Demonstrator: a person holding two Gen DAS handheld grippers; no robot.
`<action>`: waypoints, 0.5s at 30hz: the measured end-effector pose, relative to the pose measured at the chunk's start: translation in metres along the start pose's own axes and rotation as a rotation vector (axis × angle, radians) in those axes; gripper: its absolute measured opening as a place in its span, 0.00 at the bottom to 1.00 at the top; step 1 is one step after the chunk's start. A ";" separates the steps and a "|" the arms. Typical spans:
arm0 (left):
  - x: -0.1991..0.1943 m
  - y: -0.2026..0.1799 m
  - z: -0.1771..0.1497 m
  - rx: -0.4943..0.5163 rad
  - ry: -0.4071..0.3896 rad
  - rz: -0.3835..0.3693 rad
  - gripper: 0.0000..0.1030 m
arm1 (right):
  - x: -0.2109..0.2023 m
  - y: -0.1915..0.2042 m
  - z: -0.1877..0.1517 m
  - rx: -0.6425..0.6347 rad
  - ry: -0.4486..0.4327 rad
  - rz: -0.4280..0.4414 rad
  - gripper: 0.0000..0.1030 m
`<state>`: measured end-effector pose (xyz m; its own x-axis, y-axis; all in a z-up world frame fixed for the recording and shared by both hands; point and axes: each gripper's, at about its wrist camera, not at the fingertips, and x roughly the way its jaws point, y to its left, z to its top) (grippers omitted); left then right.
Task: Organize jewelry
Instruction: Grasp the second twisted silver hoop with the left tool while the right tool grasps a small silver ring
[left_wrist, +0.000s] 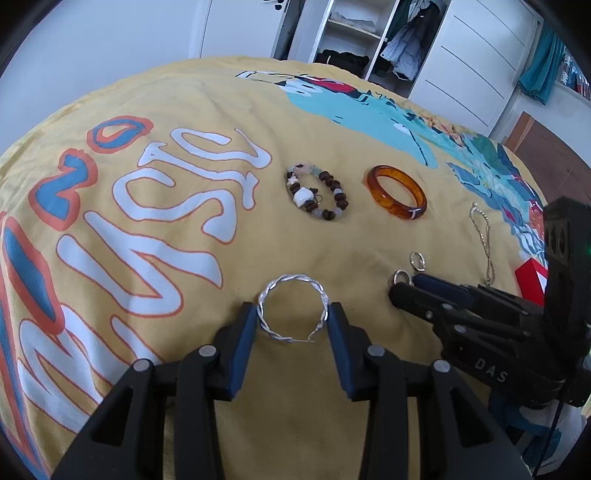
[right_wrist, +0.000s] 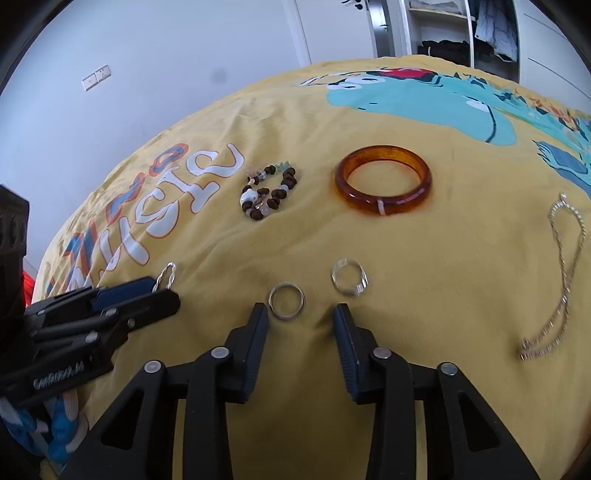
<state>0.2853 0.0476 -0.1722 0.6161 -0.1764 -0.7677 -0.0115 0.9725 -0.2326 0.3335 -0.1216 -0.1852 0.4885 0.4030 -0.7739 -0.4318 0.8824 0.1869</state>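
Note:
On the yellow printed bedspread lies a twisted silver hoop, and my left gripper is shut on it, one pad against each side. The same hoop pokes out past the left gripper in the right wrist view. My right gripper stands open, with nothing between its pads. A plain silver ring lies just ahead of its left fingertip. In the left wrist view the right gripper has its tips beside that ring.
Further out lie a second ring, a brown beaded bracelet, an amber bangle and a silver chain at the right. A red box sits behind the right gripper. An open wardrobe stands beyond the bed.

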 end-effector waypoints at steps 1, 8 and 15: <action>0.000 0.000 0.000 -0.001 0.000 0.001 0.36 | 0.002 0.002 0.001 -0.006 0.001 -0.005 0.31; 0.000 -0.004 -0.002 0.014 -0.004 0.025 0.36 | 0.005 0.007 0.004 -0.023 0.001 -0.026 0.20; -0.009 -0.015 -0.007 0.037 -0.008 0.055 0.36 | -0.018 0.007 -0.010 0.034 -0.003 0.018 0.19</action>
<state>0.2746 0.0340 -0.1662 0.6214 -0.1211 -0.7741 -0.0167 0.9857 -0.1676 0.3142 -0.1252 -0.1759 0.4830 0.4191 -0.7688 -0.4144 0.8829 0.2209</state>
